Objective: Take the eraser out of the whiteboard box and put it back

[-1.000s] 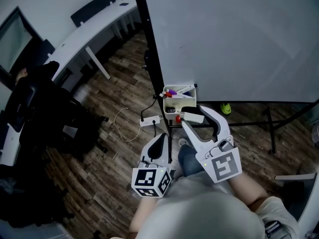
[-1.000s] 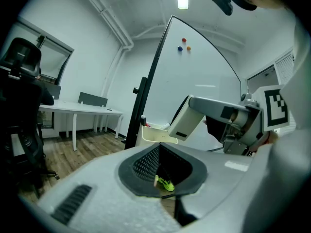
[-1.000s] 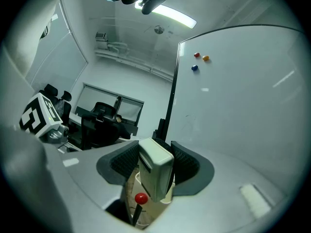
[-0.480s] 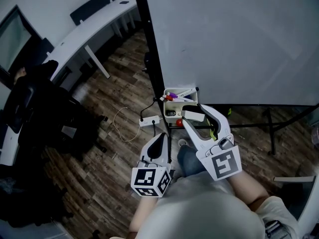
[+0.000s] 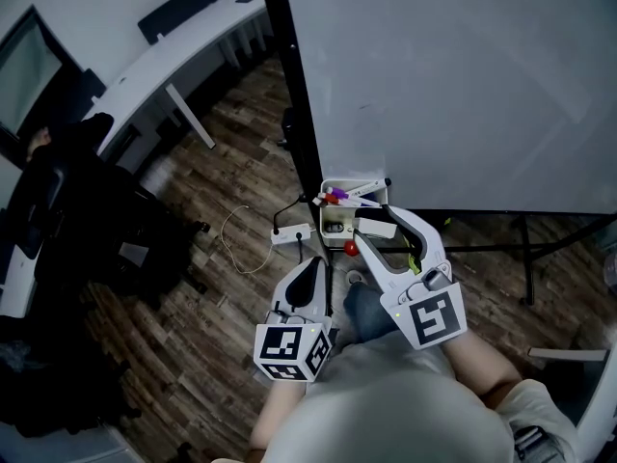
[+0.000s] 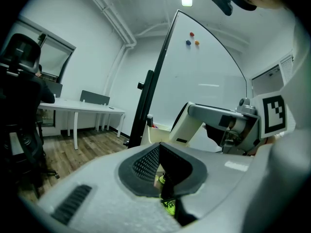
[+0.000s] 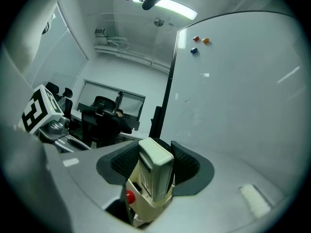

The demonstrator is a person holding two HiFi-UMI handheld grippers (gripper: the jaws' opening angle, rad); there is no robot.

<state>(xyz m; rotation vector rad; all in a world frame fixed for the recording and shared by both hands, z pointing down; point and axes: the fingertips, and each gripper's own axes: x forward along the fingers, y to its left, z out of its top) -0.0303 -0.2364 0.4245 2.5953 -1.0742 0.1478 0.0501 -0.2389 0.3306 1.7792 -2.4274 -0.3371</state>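
Right gripper view, R tool point(image 7: 156, 165) pinching eraser point(image 7: 154, 176), right at box point(image 7: 145, 208), L tool point(image 6: 163, 171) closed.

Whiteboard point(image 5: 453, 75) fills upper right, black post along its left edge. Cream whiteboard box point(image 5: 326, 218) at board's lower left corner, markers point(image 5: 343, 196) across its top. Right gripper point(image 5: 374, 230) reaches to box, 2 jaws either side of pale eraser point(image 5: 378, 227); eraser at box's near right edge, possibly touching it. Small red thing point(image 5: 352, 248) just below box. Left gripper point(image 5: 312, 270) lower, jaws together, short of box. Power strip point(image 5: 292, 233), looped cable point(image 5: 238, 241) on wood floor point(image 5: 231, 152).
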